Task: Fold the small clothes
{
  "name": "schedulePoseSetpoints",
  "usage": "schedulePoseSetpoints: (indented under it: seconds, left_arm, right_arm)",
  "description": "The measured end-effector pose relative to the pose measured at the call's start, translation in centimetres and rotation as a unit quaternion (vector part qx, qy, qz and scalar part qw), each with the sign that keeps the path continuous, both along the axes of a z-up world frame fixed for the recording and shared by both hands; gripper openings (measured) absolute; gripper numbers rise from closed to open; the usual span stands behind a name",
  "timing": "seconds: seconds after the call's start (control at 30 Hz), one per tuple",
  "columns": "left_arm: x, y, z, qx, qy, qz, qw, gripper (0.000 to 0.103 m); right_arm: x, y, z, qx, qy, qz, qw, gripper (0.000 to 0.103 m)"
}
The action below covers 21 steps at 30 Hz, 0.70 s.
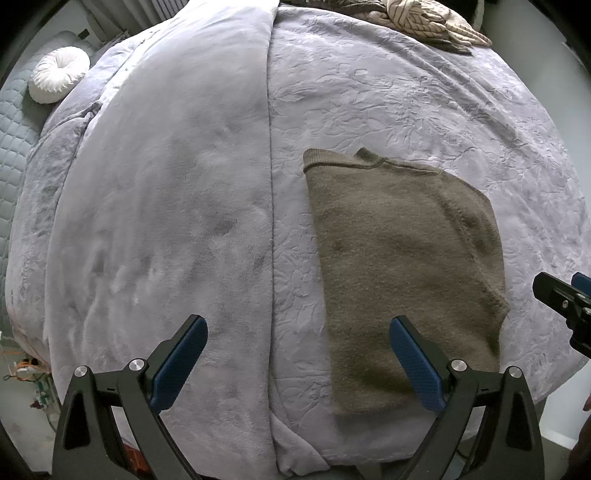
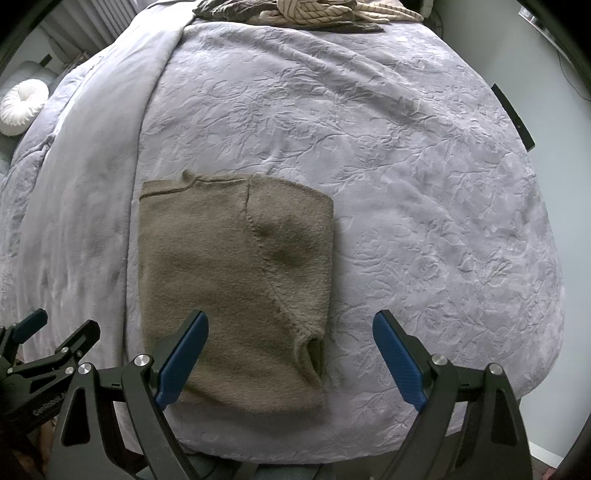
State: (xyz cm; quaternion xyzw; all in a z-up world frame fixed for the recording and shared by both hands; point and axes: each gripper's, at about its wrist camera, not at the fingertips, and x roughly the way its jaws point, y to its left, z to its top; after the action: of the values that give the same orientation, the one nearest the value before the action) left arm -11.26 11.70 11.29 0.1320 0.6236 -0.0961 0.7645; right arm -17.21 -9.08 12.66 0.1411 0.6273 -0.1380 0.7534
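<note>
An olive-brown knit sweater (image 1: 402,266) (image 2: 236,280) lies folded into a tall rectangle on the lavender bed cover, its sleeve laid over the right side. My left gripper (image 1: 298,325) hangs open above the cover, its right finger over the sweater's lower left part, with nothing between the pads. My right gripper (image 2: 291,320) also stands open high over the sweater's lower right corner and holds nothing. Each gripper shows at the edge of the other's view: the right gripper (image 1: 565,302) and the left gripper (image 2: 55,332).
A pile of striped and dark clothes (image 1: 417,18) (image 2: 314,11) lies at the bed's far edge. A plush lavender blanket (image 1: 166,221) covers the bed's left half. A round white cushion (image 1: 59,79) sits far left. The bed's near edge (image 2: 332,454) drops off below the grippers.
</note>
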Motion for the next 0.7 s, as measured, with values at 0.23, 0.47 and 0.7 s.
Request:
schedulePoseSetpoints:
  seconds: [0.23, 0.47, 0.7]
  left_arm:
    - [-0.11, -0.06, -0.03, 0.0, 0.001, 0.0, 1.0, 0.099]
    - [-0.12, -0.15, -0.15, 0.004, 0.001, -0.002, 1.0, 0.099]
    - [0.05, -0.08, -0.27, 0.006, 0.003, -0.002, 1.0, 0.099]
  right_arm:
    - [0.1, -0.05, 0.0, 0.0, 0.0, 0.0, 1.0, 0.092]
    - [0.12, -0.1, -0.02, 0.0, 0.0, 0.0, 1.0, 0.092]
    - [0.1, 0.2, -0.03, 0.001, 0.003, 0.001, 1.0, 0.092]
